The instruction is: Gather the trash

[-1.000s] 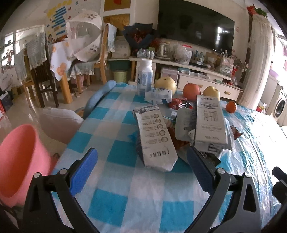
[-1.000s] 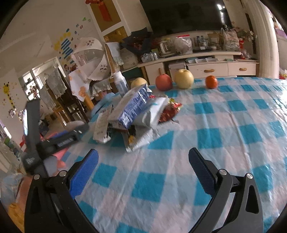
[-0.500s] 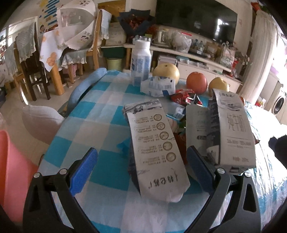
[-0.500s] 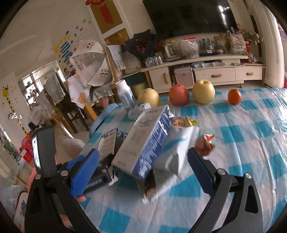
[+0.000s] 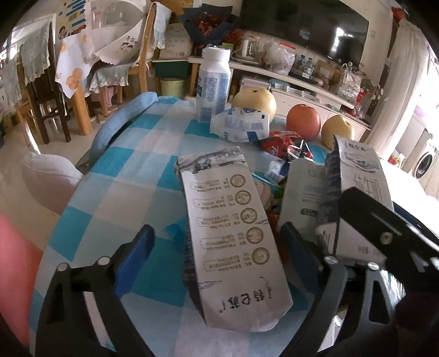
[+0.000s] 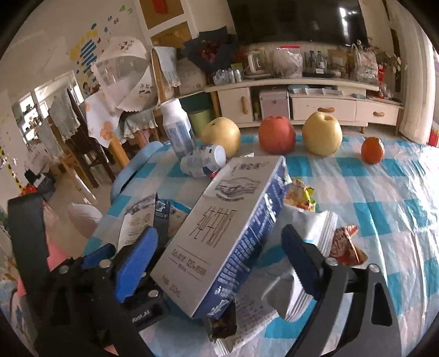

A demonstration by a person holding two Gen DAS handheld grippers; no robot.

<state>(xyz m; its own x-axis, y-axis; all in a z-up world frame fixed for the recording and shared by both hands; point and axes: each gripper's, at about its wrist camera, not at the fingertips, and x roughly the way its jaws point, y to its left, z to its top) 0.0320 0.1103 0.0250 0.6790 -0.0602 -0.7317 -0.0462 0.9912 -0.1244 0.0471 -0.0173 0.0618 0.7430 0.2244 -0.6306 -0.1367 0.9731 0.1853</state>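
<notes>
The left gripper point(image 5: 216, 244) is spread wide around a flattened carton point(image 5: 233, 241) lying on the checked table point(image 5: 115, 175). The right gripper point(image 6: 219, 247) gapes around a tilted milk box point(image 6: 227, 228) atop wrappers point(image 6: 304, 233). Farther off stand a bottle point(image 5: 213, 85) and fruit point(image 6: 277, 135).

A lived-in home living and dining room is indicated by a television point(image 6: 296, 19), a white media cabinet point(image 6: 307, 105), wooden dining chairs point(image 5: 41, 90), a washing machine point(image 5: 424, 163) and a checked tablecloth point(image 6: 384, 197).
</notes>
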